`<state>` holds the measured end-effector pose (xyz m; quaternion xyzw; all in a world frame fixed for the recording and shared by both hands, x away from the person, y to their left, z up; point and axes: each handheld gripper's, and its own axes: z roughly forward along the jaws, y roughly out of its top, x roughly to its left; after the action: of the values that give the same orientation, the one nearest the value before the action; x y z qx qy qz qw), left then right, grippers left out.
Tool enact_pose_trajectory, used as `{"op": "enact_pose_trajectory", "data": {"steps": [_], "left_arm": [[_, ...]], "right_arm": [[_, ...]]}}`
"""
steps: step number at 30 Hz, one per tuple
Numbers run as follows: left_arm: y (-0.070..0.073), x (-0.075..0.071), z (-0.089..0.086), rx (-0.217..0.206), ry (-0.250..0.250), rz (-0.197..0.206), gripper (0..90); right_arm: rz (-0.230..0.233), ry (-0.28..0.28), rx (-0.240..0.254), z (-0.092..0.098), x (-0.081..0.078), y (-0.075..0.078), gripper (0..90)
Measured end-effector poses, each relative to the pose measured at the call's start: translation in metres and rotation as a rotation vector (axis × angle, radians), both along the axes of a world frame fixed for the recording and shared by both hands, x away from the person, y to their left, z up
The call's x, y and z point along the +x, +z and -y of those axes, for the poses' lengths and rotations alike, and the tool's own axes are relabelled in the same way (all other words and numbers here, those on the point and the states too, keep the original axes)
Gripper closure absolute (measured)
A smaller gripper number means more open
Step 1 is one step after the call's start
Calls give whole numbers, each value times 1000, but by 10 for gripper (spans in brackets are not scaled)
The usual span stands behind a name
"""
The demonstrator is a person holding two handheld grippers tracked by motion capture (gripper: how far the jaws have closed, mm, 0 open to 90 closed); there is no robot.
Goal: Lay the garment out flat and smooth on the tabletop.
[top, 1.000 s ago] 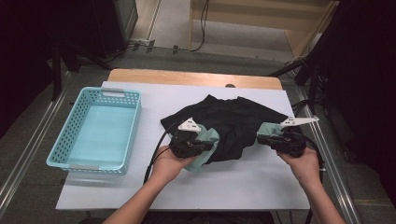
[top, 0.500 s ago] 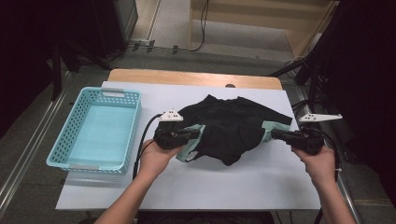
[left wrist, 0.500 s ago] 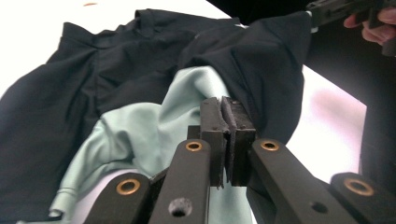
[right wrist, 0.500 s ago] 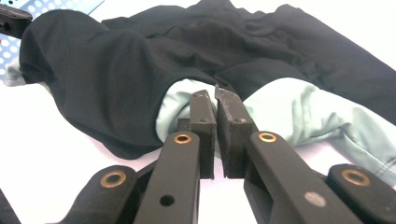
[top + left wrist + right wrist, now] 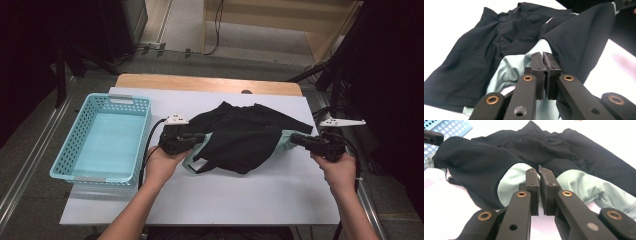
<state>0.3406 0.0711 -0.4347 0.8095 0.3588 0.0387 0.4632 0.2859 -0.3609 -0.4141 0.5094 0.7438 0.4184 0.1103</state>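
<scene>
Your two hands have drawn apart since the earlier frame: your left gripper (image 5: 200, 138) now sits closer to the blue basket (image 5: 75, 150), your right gripper (image 5: 295, 140) out by the right edge of the bench (image 5: 240, 200), and the black garment (image 5: 240, 140) is pulled wider between them. Your left forearm comes up from the bottom edge at a slant, hand wrapped round the gripper body, jaws pointing right and level with the bench. Your right forearm rises almost straight, jaws pointing left. In the left gripper view (image 5: 543, 72) the jaws are pressed together on the pale green trim (image 5: 511, 67) at the garment's edge. In the right gripper view (image 5: 539, 192) the jaws are clamped on the same pale green band. The garment lies mid-bench, its far part resting flat, its near edge stretched between your grippers.
</scene>
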Motion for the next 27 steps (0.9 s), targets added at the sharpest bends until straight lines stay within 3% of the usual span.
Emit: {"op": "enact_pose_trajectory", "data": {"steps": [9, 18, 23, 27], "left_arm": [[-14, 15, 3, 28, 23, -22, 891], [-29, 36, 11, 56, 40, -38, 890], [-40, 41, 15, 87, 28, -64, 888], [-42, 40, 17, 85, 12, -80, 875]], "right_arm": [[-35, -17, -33, -4, 26, -20, 831], [-104, -35, -20, -1, 56, -45, 831], [-151, -34, -28, 1, 63, -60, 828], [-167, -34, -23, 2, 61, -65, 819]]}}
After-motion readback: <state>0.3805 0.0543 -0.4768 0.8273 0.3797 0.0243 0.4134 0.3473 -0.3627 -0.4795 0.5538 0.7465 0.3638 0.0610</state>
